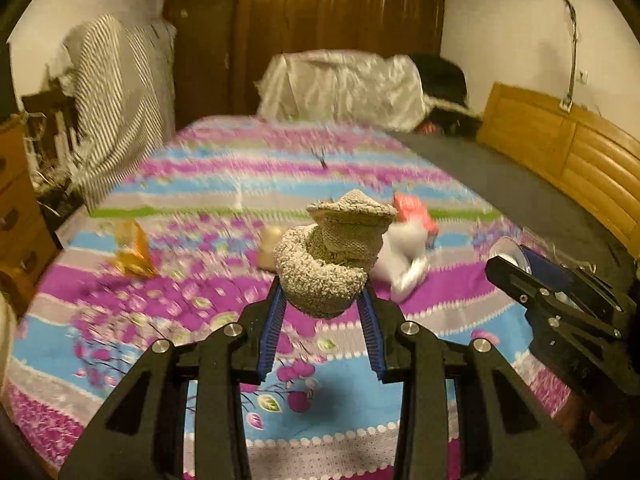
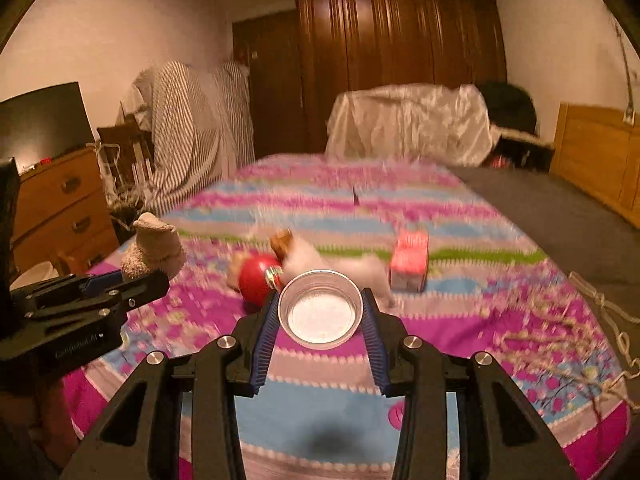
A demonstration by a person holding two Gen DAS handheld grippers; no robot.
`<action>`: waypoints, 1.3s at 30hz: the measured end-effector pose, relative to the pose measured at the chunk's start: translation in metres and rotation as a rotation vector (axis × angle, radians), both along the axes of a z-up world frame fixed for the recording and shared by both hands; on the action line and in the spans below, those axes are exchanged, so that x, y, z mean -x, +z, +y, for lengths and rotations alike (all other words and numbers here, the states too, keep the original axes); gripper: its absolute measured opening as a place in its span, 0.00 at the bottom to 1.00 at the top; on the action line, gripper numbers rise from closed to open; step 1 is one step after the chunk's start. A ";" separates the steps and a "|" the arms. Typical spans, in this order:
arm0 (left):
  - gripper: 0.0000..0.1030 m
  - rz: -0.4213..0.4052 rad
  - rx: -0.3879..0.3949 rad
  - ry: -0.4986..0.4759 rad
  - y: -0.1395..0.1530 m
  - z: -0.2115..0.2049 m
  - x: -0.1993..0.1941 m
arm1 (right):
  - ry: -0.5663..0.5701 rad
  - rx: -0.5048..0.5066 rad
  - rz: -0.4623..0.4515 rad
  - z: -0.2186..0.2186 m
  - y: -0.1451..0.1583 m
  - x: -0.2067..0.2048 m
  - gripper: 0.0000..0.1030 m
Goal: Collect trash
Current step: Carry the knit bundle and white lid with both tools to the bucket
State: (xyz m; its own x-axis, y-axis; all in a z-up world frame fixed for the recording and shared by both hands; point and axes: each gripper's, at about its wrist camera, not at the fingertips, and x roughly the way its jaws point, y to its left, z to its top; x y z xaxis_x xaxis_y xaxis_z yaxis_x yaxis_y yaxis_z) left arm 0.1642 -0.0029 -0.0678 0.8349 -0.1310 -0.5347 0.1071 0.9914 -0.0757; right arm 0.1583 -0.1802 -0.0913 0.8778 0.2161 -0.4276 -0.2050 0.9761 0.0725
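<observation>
Your left gripper (image 1: 323, 304) pinches the sock (image 1: 328, 256) and your right gripper (image 2: 320, 320) clamps the cup (image 2: 321, 309) sideways — both clear of the bed (image 2: 320, 412), ready for binning.

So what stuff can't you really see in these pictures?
- Left wrist view: the orange wrapper is smeared by motion blur, so its print is unreadable.
- Left wrist view: the beige sock bundle in the left tool hides most of the white toy dog.
- Right wrist view: the clear plastic cup in the right tool covers part of the red ball.
- Both views: no trash bin shows.
</observation>
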 end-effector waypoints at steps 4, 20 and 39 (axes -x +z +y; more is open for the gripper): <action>0.34 -0.091 -0.002 0.041 0.024 0.004 0.020 | -0.029 0.007 -0.079 0.009 0.025 0.021 0.40; 0.34 -0.147 0.004 0.060 0.035 0.008 0.043 | -0.064 0.029 -0.144 0.019 0.054 0.059 0.40; 0.34 -0.216 -0.012 0.225 0.062 0.098 0.058 | 0.129 -0.006 -0.209 0.121 0.093 0.044 0.40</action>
